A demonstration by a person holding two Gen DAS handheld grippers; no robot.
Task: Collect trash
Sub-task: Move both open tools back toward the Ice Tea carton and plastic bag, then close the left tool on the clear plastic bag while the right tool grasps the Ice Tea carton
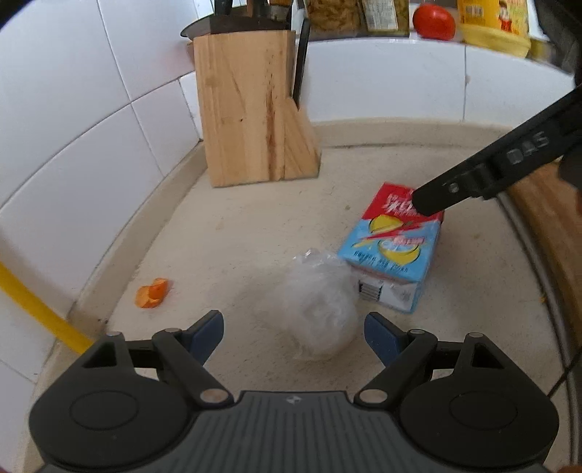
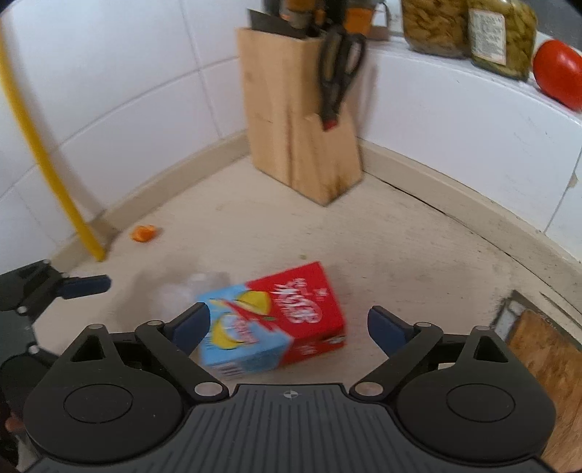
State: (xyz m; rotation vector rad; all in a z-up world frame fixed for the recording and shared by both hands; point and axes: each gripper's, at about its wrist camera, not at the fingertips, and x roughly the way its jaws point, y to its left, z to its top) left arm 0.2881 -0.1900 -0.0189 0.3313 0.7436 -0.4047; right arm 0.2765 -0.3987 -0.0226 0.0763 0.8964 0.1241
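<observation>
Beige countertop (image 1: 225, 233) in a tiled corner, walled at the back and left. Crumpled plastic wrap (image 1: 316, 309) between the wide left gripper (image 1: 294, 333), untouched. Carton (image 2: 276, 320) between the spread right gripper (image 2: 289, 324), ungripped. Knife block (image 1: 251, 109) behind; orange peel (image 1: 152, 293) by the wall.

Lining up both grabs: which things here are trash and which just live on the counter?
Trash: plastic wrap, carton, orange peel.
Not trash: knife block, scissors, jars, tomato, yellow bottle, yellow pipe, wooden board.
</observation>
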